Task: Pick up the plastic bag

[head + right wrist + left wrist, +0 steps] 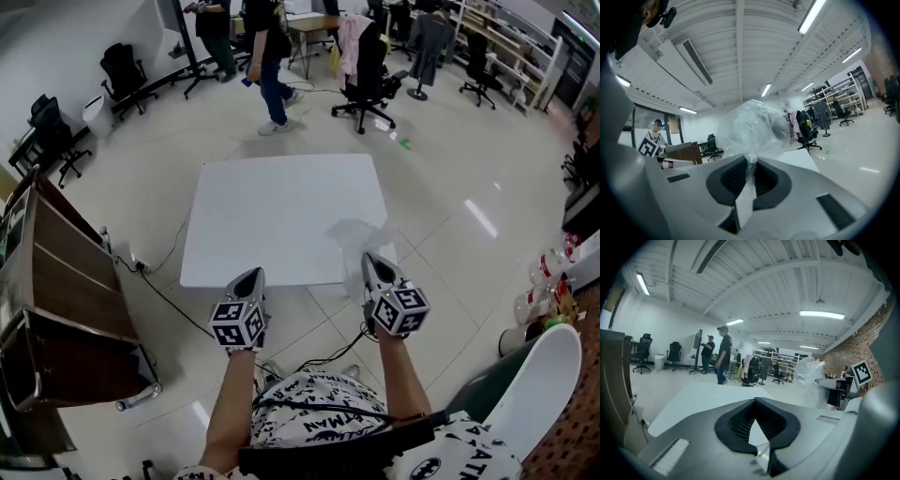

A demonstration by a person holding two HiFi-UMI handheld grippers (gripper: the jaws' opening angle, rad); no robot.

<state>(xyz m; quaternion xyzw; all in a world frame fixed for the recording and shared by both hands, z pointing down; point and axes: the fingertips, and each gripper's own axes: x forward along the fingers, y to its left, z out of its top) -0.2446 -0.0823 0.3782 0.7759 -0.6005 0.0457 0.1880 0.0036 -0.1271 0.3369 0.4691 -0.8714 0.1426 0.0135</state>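
Note:
A clear, crumpled plastic bag hangs over the near right corner of the white table, lifted off its top. My right gripper is shut on the bag's gathered neck. In the right gripper view the plastic bag balloons up above the right gripper, with a thin twist pinched between the pads. My left gripper hovers at the table's near edge, jaws shut with nothing between them. In the left gripper view the left gripper points across the table, and the plastic bag shows at the right.
A person walks beyond the table. Office chairs stand at the back. A wooden cabinet is at the left, a cable runs on the floor below the table, and a white chair back is at the lower right.

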